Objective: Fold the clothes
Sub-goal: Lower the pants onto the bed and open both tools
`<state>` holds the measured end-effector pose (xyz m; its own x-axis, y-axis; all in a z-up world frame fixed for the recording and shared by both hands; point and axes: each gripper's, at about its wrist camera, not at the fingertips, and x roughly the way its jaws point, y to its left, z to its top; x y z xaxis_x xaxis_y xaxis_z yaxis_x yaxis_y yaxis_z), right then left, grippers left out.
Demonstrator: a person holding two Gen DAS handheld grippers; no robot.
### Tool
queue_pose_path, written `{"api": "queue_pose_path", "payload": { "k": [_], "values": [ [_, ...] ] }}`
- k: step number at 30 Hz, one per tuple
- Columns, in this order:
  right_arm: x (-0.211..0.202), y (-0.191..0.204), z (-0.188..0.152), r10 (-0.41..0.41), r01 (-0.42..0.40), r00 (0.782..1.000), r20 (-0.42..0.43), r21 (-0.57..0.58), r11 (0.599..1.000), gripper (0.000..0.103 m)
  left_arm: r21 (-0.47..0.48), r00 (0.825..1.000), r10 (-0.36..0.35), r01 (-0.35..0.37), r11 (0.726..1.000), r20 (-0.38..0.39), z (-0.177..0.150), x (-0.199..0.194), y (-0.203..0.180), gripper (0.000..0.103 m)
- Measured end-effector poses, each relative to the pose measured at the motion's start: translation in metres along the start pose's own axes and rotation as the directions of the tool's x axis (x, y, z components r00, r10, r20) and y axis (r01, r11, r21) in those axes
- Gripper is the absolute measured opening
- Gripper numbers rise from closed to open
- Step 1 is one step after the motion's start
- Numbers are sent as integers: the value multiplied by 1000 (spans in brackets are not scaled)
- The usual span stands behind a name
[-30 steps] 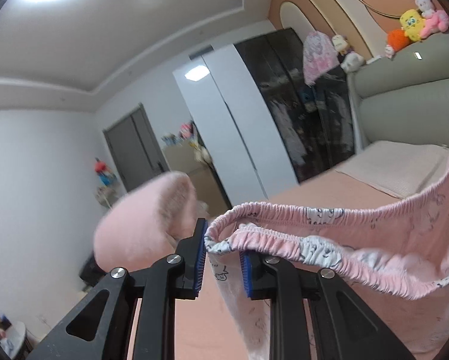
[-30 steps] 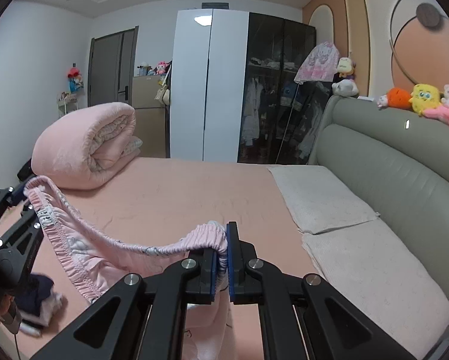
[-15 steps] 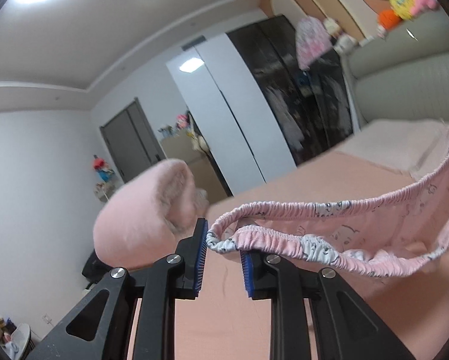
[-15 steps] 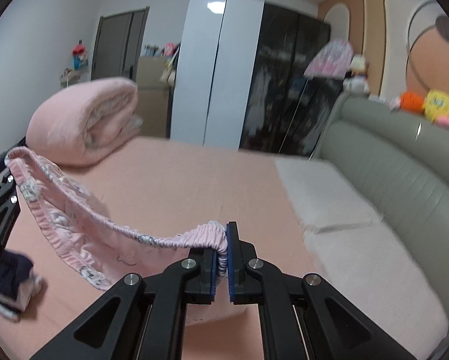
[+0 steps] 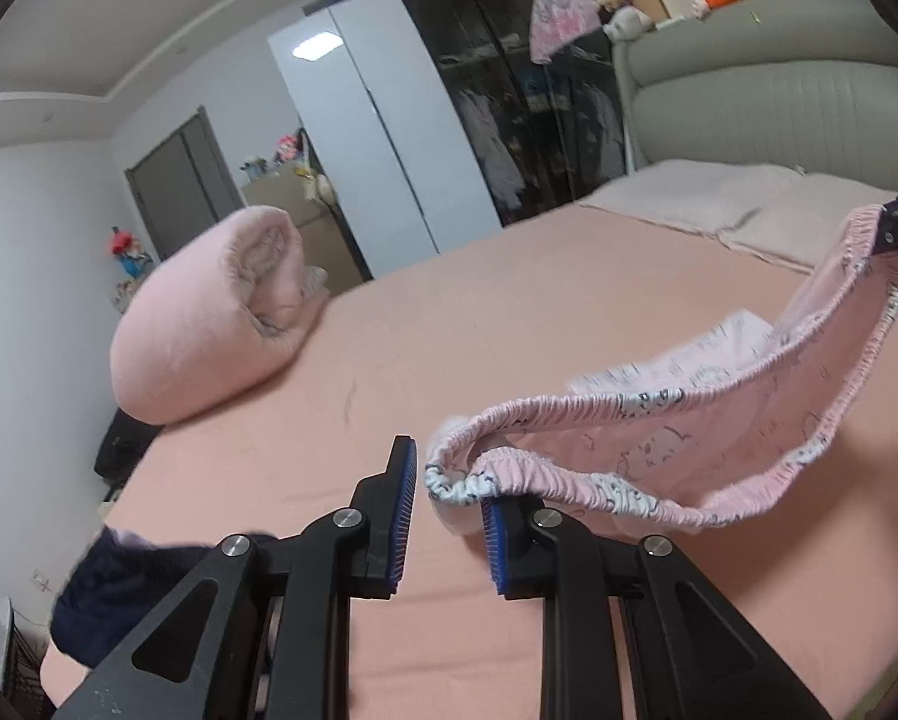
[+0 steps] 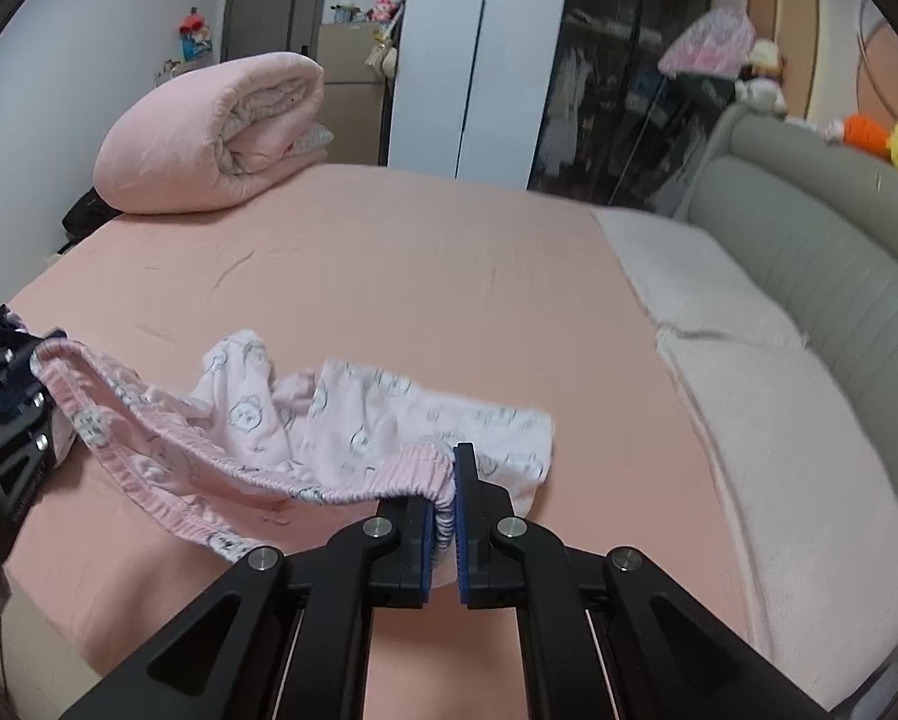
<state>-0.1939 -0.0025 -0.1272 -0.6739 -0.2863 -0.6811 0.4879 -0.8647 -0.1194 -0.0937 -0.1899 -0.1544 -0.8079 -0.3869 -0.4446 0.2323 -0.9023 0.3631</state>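
Pink sheets cover the bed [image 6: 425, 276] that fills both views, in a bedroom with a wardrobe at the far wall.

Spread between the two grippers is a pair of pink trousers [image 6: 281, 420] printed with small cartoon figures, held by the elastic waistband [image 5: 659, 414]. The right gripper [image 6: 443, 516] has its blue pads pressed together on one gathered end of the waistband, the cloth pinched tight between them. From there the band sags away to that gripper's left, towards the left gripper [image 5: 446, 516], whose fingers stand apart. The other end of the waistband loops over the tip of its right-hand finger [image 5: 500, 534], while its left-hand finger [image 5: 398, 510] is clear of the cloth; nothing is clamped there. The trouser legs lie crumpled and partly flat on the sheet just ahead of the right gripper, pale side up.

Beyond the left gripper, ahead and to its left, a thick pink quilt [image 5: 209, 318] is rolled up at the far corner of the bed. Close below and to its left, a dark navy garment [image 5: 119, 594] lies at the mattress edge. To the right gripper's right, two pale pillows [image 6: 767, 420] rest against a grey padded headboard [image 6: 821, 252], with soft toys [image 6: 893, 144] along its top.
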Motion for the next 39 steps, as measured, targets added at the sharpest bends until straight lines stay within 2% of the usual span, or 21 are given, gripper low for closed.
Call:
{"api": "queue_pose_path", "payload": {
  "k": [4,10,18,29,33,39],
  "values": [
    [5,-2,-25,0,0,999,-42,18,1000,3,-32,997,-61,60,998,-39,-21,-9,-8,19],
    [15,-5,-61,11,-5,996,-83,72,997,3,-23,995,-76,75,997,-64,-43,-18,-21,19],
    [32,-9,-99,52,-30,988,-144,149,988,3,-115,982,-125,109,987,-144,-74,-11,-19,19],
    [52,-8,-137,70,-31,981,-182,212,977,3,-186,971,-111,72,980,-210,-108,-8,-23,19],
    [57,-7,-148,61,-17,978,-198,217,976,3,-217,961,-134,82,973,-240,-118,-5,-21,19],
    [61,-11,-169,73,-10,973,-220,273,962,3,-197,954,-148,98,976,-259,-125,-10,-20,19]
  ]
}}
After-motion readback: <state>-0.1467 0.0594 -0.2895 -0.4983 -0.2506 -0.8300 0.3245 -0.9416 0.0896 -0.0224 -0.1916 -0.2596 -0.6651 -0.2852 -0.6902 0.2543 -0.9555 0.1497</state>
